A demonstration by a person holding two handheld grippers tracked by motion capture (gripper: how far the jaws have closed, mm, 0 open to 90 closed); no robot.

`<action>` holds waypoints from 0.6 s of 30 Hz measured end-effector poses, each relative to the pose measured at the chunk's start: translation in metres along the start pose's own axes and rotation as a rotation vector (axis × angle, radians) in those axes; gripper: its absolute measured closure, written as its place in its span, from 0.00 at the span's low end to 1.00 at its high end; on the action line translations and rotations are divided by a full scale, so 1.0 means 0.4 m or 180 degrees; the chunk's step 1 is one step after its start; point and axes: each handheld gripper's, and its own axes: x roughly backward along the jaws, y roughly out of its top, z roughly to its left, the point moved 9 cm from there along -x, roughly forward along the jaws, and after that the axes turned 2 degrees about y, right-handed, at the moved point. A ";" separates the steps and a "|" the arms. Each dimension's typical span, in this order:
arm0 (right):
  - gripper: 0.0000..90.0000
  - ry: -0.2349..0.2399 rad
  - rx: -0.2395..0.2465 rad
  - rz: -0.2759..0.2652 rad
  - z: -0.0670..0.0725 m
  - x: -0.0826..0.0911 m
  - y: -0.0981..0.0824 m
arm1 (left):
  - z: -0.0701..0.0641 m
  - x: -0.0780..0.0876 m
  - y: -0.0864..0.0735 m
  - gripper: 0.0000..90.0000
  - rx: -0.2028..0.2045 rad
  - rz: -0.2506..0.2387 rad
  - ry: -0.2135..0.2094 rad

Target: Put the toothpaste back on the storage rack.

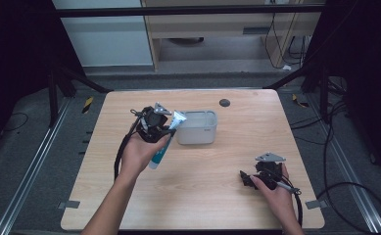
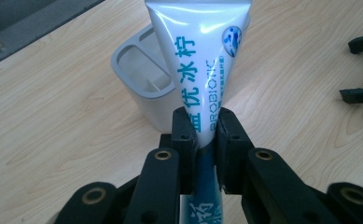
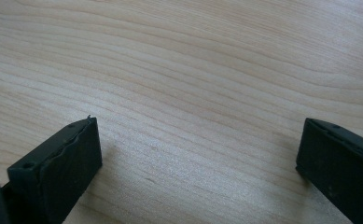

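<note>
One toothpaste tube (image 2: 194,70) is clamped between the fingers (image 2: 184,140) of the left gripper (image 1: 164,131), held above the tabletop (image 1: 217,196) just beside the grey two-compartment holder (image 1: 198,128). The crimped flat end points up toward the holder. For a clean drop, the tube should be carried over one compartment and lowered before release. The right gripper (image 1: 247,179) is rested low near the tabletop's right edge, its fingers spread wide with nothing held.

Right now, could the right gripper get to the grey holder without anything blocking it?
Probably yes. The right gripper rests near the table's front right, jaws open and empty, with bare wood between it and the grey holder. The left gripper holds the toothpaste tube at the holder's far side.
</note>
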 end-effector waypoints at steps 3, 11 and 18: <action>0.00 0.0000 0.0002 -0.0001 0.000 0.000 0.000 | -0.025 -0.002 0.014 0.88 -0.0014 -0.0031 -0.0010; 0.00 -0.0003 0.0004 -0.0003 0.000 0.000 0.000 | -0.057 -0.011 0.044 0.88 -0.0024 -0.0119 -0.0028; 0.00 -0.0012 0.0018 -0.0002 -0.001 -0.001 0.000 | -0.080 -0.002 0.076 0.88 -0.0064 -0.0200 -0.0021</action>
